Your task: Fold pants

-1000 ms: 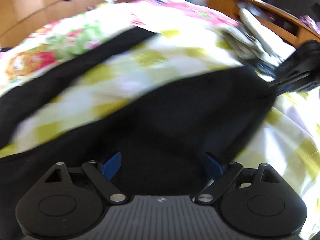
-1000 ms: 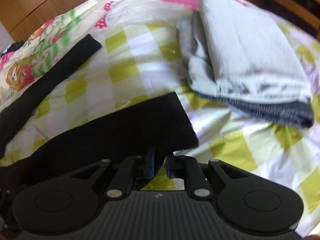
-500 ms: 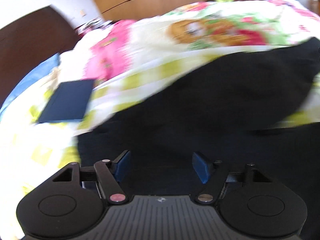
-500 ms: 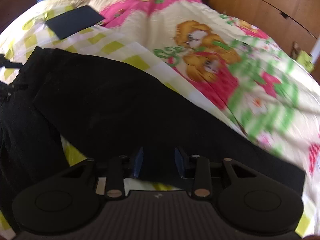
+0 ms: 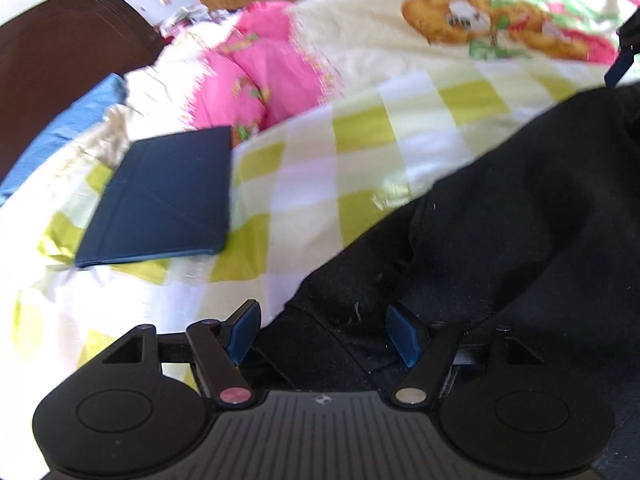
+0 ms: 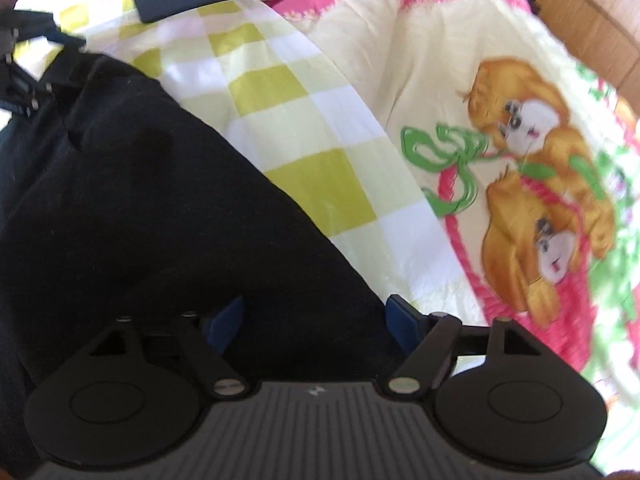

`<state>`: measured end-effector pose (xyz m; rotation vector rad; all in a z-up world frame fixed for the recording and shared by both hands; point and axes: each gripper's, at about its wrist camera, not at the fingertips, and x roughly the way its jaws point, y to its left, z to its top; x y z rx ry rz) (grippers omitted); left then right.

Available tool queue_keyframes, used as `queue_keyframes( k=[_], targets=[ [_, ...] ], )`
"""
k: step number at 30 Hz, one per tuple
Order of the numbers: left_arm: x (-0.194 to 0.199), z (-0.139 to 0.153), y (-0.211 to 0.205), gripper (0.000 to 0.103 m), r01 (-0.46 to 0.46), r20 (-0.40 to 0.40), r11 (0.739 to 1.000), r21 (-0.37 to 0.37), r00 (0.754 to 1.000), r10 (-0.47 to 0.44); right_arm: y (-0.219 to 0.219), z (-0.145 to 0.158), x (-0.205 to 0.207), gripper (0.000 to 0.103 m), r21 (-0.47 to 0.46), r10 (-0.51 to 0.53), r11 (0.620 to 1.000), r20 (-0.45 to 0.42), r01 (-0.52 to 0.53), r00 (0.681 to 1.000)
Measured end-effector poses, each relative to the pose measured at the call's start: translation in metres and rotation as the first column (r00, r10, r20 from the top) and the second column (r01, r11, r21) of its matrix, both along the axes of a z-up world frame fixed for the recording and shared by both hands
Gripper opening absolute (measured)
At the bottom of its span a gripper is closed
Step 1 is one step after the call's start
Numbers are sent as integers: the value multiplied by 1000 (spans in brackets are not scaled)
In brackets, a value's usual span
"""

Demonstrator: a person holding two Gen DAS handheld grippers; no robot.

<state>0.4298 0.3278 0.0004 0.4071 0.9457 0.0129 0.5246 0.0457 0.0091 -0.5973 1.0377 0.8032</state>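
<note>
Looking along the left tongs (image 5: 322, 334), the black pants (image 5: 500, 220) lie directly under and ahead of them on the bed (image 5: 304, 184); the edge of the cloth near the blue fingers (image 5: 244, 328) seems to be the waistband end, and it passes between them without being pressed; these tongs stand wide apart and hold nothing. From there the pants run up and to the right in this view, so the long axis goes diagonally away from the left hand toward the right one, whose blue finger shows at the right border.

The right tongs (image 6: 316, 324) also hover over the black cloth (image 6: 140, 200), near its long side edge, which borders the checked sheet (image 6: 304, 128); their jaws have just been opening and now stand wide, with cloth below them but nothing gripped. In this view the left tongs show at the upper left, at the far end of the cloth.

A dark blue folder (image 5: 164, 196) lies on the bed to the left, well apart from the pants.

I judge that each hand stands over one end of the same stretch of cloth; the left is nearer the waistband, so the coming grasp depends on both closing on that near edge.
</note>
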Motion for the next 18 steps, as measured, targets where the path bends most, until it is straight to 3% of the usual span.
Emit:
queue_keyframes(
  k=[2, 3, 5, 7, 9, 12, 18],
  targets=[
    [6, -2, -1, 81, 0, -10, 1000, -12, 1000, 0, -4, 0, 2, 75, 22, -3, 1000, -29, 4, 1000],
    [8, 0, 1, 78, -1, -14, 1000, -24, 1000, 1, -6, 0, 4, 68, 39, -13, 999, -55, 16, 998],
    [13, 3, 7, 62, -20, -20, 999, -42, 1000, 19, -8, 0, 3, 53, 62, -29, 997, -83, 35, 996],
    [19, 2, 11, 39, -41, -41, 999, -29, 998, 40, -8, 2, 2, 23, 75, -56, 995, -85, 62, 995],
    [23, 2, 13, 31, -51, -57, 998, -28, 997, 49, -6, 7, -1, 10, 75, -88, 993, -84, 94, 993],
    [25, 5, 12, 27, -44, -66, 998, -38, 997, 41, -4, 14, -7, 4, 48, -90, 995, -39, 92, 995],
    [13, 17, 11, 24, -39, -30, 999, -32, 999, 38, -7, 45, -34, 2, 56, -104, 993, 50, 101, 993]
  ],
)
